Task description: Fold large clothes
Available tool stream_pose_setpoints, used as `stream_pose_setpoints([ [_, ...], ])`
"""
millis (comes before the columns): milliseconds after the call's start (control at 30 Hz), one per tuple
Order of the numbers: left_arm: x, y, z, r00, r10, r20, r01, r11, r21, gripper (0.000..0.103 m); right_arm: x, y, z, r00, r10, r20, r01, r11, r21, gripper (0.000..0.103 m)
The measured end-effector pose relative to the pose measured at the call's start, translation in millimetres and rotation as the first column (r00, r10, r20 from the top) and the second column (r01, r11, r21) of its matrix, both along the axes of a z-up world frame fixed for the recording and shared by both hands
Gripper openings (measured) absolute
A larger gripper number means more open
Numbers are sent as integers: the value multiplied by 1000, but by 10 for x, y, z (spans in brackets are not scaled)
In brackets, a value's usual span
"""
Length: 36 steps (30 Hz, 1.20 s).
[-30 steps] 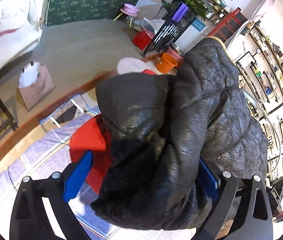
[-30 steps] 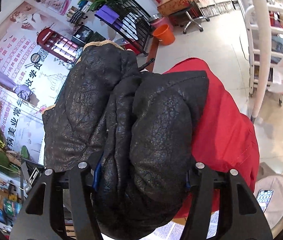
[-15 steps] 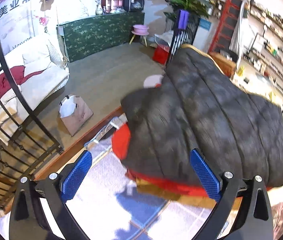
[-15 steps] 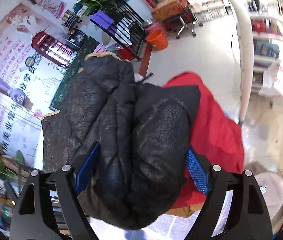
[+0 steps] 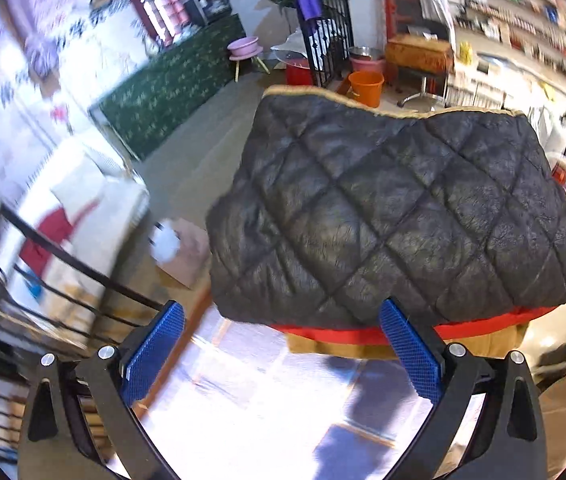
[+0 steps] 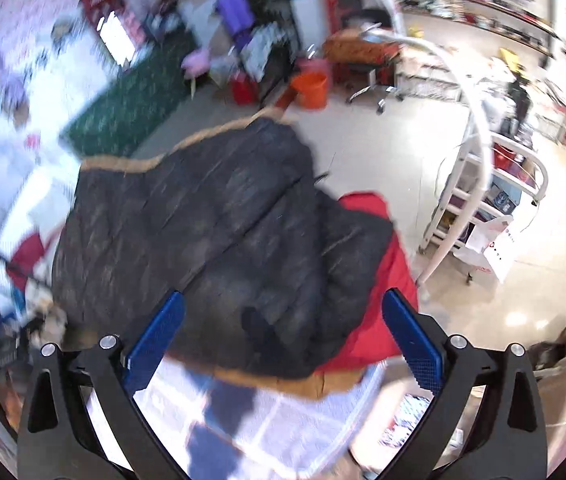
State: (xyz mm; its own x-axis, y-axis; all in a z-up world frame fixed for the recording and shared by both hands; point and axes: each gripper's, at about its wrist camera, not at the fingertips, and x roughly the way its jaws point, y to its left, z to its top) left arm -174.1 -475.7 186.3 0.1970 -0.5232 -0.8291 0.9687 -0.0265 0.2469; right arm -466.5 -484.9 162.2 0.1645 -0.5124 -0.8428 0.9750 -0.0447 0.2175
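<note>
Folded black quilted jacket lies atop a red garment near the desk far edge. Left gripper and right gripper jaws apart, empty, the right's having just opened. Judged bulky, soft, slippery; grip at the hem.

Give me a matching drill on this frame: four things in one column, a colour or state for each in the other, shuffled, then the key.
Things:
1. quilted jacket
2. garment under the jacket
3. bucket on the floor
4. left tongs

Colour or state:
A. orange
B. open, nothing between the pads
C. black, folded on top of the pile
D. red, only its edge showing in the left wrist view

Pairs: 1-C, 2-D, 3-A, 4-B
</note>
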Motion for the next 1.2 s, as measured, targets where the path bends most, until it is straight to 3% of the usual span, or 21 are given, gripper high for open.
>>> stream_pose_setpoints([
  [67,-96,-24,111,1000,-9,30,8,1000,11,97,239,-8,66,996,75,-48,-73,997,40,97],
  [133,-171,-29,179,999,-2,42,1,1000,18,97,427,43,166,987,115,-115,-114,993,16,97],
  [300,-258,27,174,1000,-22,2,22,997,71,97,617,81,242,966,154,-206,-153,988,23,97],
  [467,-340,42,47,998,-29,52,25,996,83,97,671,49,178,963,170,-211,-165,985,45,97],
  [633,-362,34,-38,1000,-20,14,19,995,95,97,773,-15,140,959,192,-209,-184,981,57,97],
  [1200,-342,32,-89,999,-6,38,2,996,93,97,830,-9,123,952,209,-223,-202,978,56,97],
])
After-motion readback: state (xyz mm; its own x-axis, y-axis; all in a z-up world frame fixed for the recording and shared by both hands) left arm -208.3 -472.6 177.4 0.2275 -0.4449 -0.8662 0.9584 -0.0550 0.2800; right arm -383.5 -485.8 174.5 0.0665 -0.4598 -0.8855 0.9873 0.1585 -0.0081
